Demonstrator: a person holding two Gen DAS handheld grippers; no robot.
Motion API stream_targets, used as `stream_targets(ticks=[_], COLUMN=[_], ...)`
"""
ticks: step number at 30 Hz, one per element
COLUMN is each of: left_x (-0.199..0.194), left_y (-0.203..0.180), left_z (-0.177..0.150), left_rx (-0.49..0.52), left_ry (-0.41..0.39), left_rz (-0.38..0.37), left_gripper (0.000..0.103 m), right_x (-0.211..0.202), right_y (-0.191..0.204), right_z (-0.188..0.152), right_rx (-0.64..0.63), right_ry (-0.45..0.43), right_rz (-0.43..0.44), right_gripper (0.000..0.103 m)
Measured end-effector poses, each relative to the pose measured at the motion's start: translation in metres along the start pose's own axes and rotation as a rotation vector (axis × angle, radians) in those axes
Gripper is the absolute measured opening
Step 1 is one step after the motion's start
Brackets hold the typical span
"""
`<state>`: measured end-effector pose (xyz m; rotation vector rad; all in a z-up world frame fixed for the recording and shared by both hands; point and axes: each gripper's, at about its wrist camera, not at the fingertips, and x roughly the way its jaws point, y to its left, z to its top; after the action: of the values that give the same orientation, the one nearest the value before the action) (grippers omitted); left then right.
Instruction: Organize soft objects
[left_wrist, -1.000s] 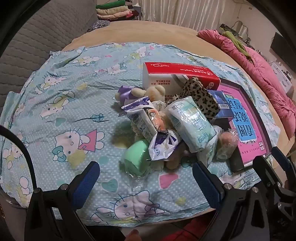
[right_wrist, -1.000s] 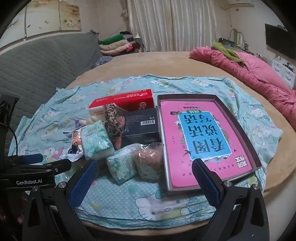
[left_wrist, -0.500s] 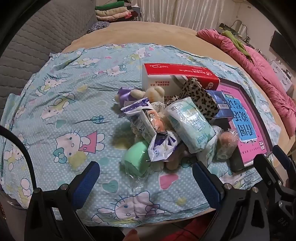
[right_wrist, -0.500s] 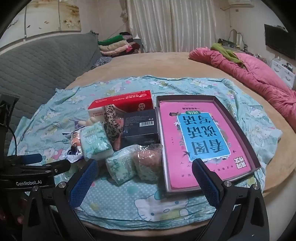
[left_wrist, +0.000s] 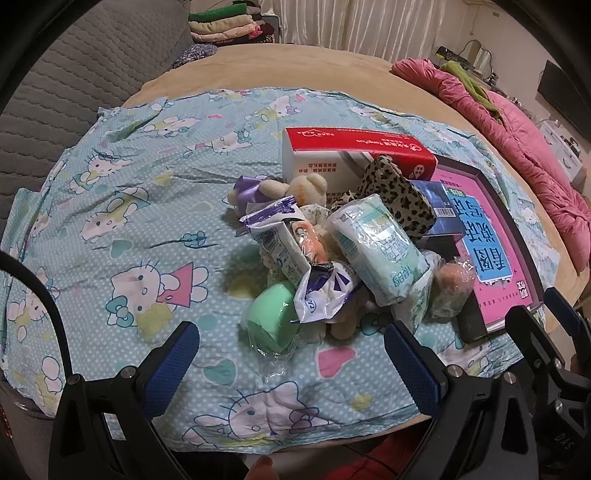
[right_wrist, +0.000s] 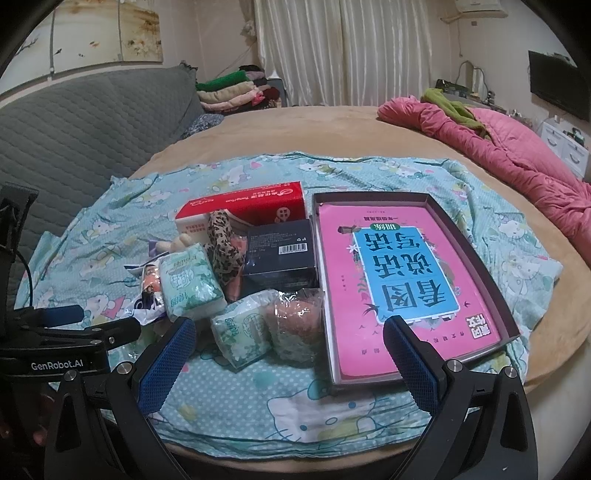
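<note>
A heap of soft objects (left_wrist: 332, 258) is lying on a Hello Kitty sheet (left_wrist: 140, 221) spread over a round tan bed (right_wrist: 295, 133): wrapped tissue packs (right_wrist: 192, 284), a leopard pouch (left_wrist: 399, 195), a green foam roll (left_wrist: 271, 317) and a small teddy (left_wrist: 306, 188). Behind the heap is sitting a red box (right_wrist: 243, 206); right of it, a tray holding a pink book (right_wrist: 399, 288). A pink quilt (right_wrist: 498, 147) is lying beyond. The left tongs (left_wrist: 291, 358) and right tongs (right_wrist: 291, 354) are hovering open, gripping nothing, at the near edge.
</note>
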<state>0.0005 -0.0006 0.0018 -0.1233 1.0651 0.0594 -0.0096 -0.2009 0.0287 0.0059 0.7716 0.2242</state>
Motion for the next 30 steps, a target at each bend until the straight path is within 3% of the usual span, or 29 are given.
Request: stream_targets(ticks=[30], left_x=[0.0019], left_y=[0.0044], left_z=[0.0017], left_rx=[-0.009], left_ry=[-0.001], left_rz=[-0.009], left_gripper=[0.101], right_x=[0.0009], right_y=[0.0023], right_z=[0.0014], right_rx=[-0.01], right_ry=[0.0], right_rz=[0.004], right_gripper=[0.101])
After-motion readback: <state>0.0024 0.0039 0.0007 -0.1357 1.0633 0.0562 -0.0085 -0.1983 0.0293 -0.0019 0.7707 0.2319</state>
